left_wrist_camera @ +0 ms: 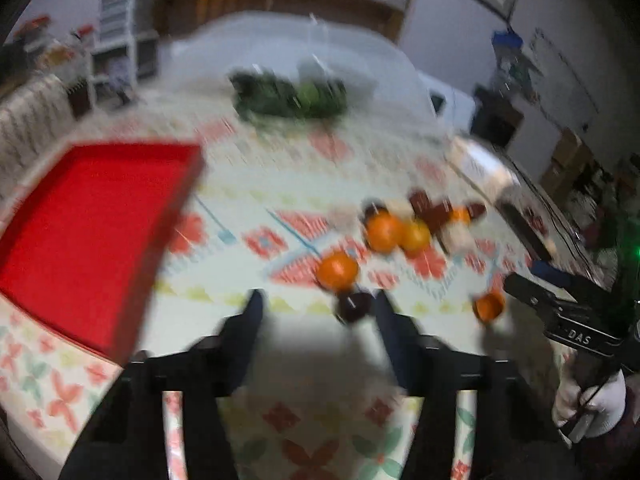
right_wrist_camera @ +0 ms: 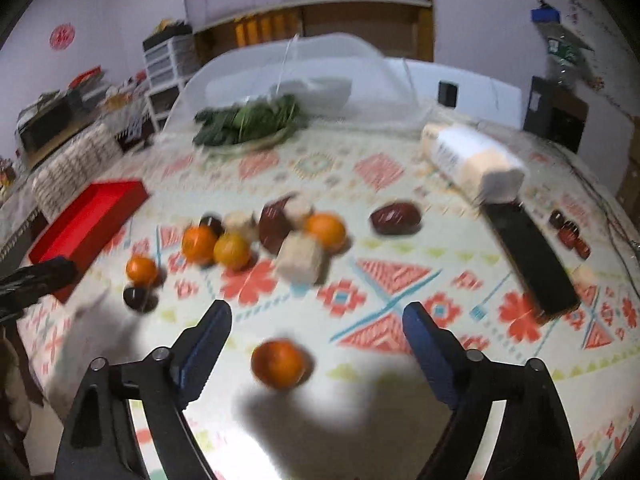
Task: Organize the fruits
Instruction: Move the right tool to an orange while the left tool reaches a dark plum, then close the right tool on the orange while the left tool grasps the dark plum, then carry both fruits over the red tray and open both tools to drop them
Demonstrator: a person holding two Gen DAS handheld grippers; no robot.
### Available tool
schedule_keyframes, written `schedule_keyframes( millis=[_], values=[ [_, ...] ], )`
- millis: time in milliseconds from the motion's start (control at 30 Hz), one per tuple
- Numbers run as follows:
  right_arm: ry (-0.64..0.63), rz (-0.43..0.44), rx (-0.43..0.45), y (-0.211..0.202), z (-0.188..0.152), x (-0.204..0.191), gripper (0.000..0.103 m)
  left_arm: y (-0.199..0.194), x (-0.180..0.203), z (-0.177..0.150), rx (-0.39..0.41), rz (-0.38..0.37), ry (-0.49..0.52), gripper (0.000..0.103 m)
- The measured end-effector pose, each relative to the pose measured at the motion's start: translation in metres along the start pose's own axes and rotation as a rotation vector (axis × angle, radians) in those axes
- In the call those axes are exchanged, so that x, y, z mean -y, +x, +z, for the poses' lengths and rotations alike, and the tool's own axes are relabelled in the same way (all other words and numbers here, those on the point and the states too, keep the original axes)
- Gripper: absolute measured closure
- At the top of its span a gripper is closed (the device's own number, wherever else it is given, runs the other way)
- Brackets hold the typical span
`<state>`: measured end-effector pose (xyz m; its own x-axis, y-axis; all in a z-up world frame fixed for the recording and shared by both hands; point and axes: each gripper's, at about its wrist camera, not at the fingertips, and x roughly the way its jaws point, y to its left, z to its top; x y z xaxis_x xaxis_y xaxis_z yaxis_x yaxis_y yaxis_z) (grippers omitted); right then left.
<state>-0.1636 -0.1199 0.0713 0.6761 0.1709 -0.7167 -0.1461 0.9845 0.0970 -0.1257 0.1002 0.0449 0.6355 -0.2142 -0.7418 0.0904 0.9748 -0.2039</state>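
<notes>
Several oranges lie on the patterned tablecloth among dark red fruits and pale blocks. My right gripper [right_wrist_camera: 316, 320] is open and empty, with one orange [right_wrist_camera: 278, 363] lying just before its fingers. That orange also shows in the left wrist view [left_wrist_camera: 489, 306]. My left gripper [left_wrist_camera: 318, 302] is open and empty, with a dark round fruit [left_wrist_camera: 354, 306] near its right finger and an orange [left_wrist_camera: 338, 270] just beyond. A red tray [left_wrist_camera: 92, 232] lies empty at the left; it also shows in the right wrist view [right_wrist_camera: 90, 220].
A plate of leafy greens [right_wrist_camera: 250, 124] sits at the back under a mesh cover. A wrapped white roll [right_wrist_camera: 472, 162] and a long black bar [right_wrist_camera: 528, 256] lie to the right. A cluster of oranges [right_wrist_camera: 216, 246], a dark red fruit [right_wrist_camera: 394, 218] and a pale block [right_wrist_camera: 300, 260] fill the middle.
</notes>
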Motion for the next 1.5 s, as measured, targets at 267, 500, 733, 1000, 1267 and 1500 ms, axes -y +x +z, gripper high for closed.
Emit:
schedule_keyframes(
  millis=[267, 500, 733, 1000, 1267, 1500],
  values=[
    [-0.009, 0.022, -0.080, 0.017, -0.018, -0.010, 0.031, 0.032, 0.012, -0.005, -0.057, -0.014, 0.012, 0.057],
    [0.009, 0.045, -0.114, 0.026, -0.019, -0.011, 0.045, 0.044, 0.013, 0.005, -0.070, 0.000, 0.022, 0.051],
    [0.013, 0.065, -0.128, 0.027, -0.020, -0.015, 0.066, 0.046, 0.019, 0.003, -0.060, 0.014, 0.059, 0.077],
    [0.008, 0.104, -0.124, 0.022, -0.011, -0.032, 0.066, 0.017, -0.017, 0.011, -0.004, -0.026, -0.073, 0.078],
    [-0.031, 0.293, -0.091, 0.016, 0.031, -0.095, 0.066, -0.040, -0.109, 0.034, 0.141, 0.083, -0.260, 0.078],
    [-0.100, 0.472, -0.115, 0.037, 0.059, -0.187, 0.066, -0.065, -0.182, 0.030, 0.186, 0.202, -0.366, 0.078]
  ],
)
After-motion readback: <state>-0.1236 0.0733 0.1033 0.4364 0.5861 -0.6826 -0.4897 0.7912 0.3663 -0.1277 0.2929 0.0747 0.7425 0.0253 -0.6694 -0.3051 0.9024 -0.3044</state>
